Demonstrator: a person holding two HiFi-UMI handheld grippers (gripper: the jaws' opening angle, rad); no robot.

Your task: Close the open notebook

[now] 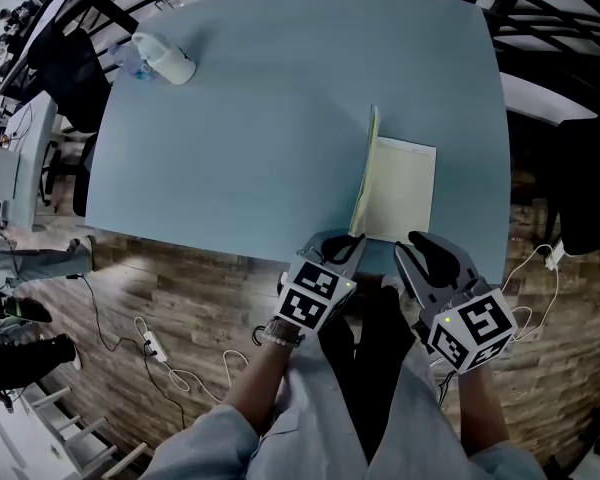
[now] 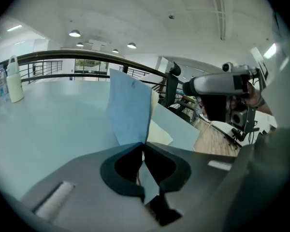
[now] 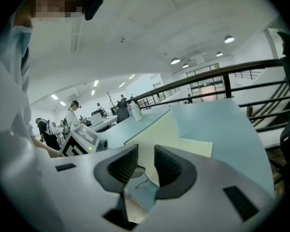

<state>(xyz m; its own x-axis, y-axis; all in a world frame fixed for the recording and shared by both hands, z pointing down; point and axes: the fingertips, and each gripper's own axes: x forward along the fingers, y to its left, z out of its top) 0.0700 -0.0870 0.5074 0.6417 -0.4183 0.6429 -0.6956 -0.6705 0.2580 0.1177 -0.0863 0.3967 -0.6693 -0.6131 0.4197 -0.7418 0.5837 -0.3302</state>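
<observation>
One thin blue notebook cover (image 2: 130,108) pinched by left gripper (image 2: 144,145); right gripper (image 3: 146,158) spread.

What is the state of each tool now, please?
Left tool: closed on the thin blue notebook cover.
Right tool: open, holding nothing.

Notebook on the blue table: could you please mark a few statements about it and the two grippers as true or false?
1. The left gripper is shut on the notebook cover. True.
2. The notebook cover lies flat, closed over the pages. False: it stands up on edge, and the cream page lies exposed.
3. The right gripper clamps a page. False: its jaws stand apart and grip nothing.
4. A white bottle sits near the far left corner of the table. True.
</observation>
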